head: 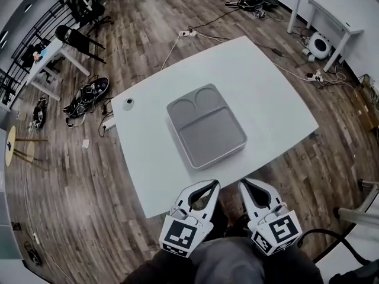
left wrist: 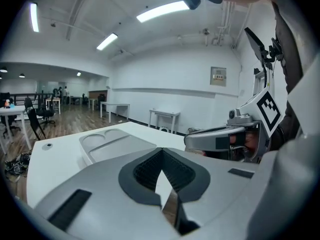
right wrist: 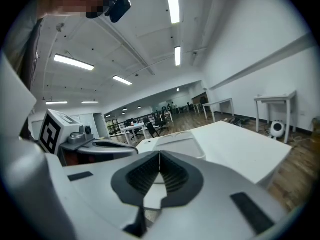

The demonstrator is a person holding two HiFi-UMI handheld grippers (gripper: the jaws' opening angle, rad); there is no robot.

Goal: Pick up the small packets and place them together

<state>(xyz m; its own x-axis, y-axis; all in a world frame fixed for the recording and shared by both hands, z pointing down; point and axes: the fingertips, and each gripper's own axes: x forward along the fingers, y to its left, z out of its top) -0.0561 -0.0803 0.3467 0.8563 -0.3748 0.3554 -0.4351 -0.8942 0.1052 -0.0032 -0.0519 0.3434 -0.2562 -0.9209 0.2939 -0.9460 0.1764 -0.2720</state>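
Item: left tool. Jaws pressed together at the tips, nothing between them. It sits at the near edge of the tabletop, beside its partner.

Item: right tool. Jaws pressed together, nothing held.

Item: tray. Grey, with two round wells and one large compartment, all bare. It lies ahead of both tools, well apart from them.

Item: round object. Small, ahead and far to the left of the left tool; too small to identify.

Item: small packets. None shows in any view, on the tabletop or in the tray.

Progress: judged not begun, with nothing gathered and picking and grouping both left to do.
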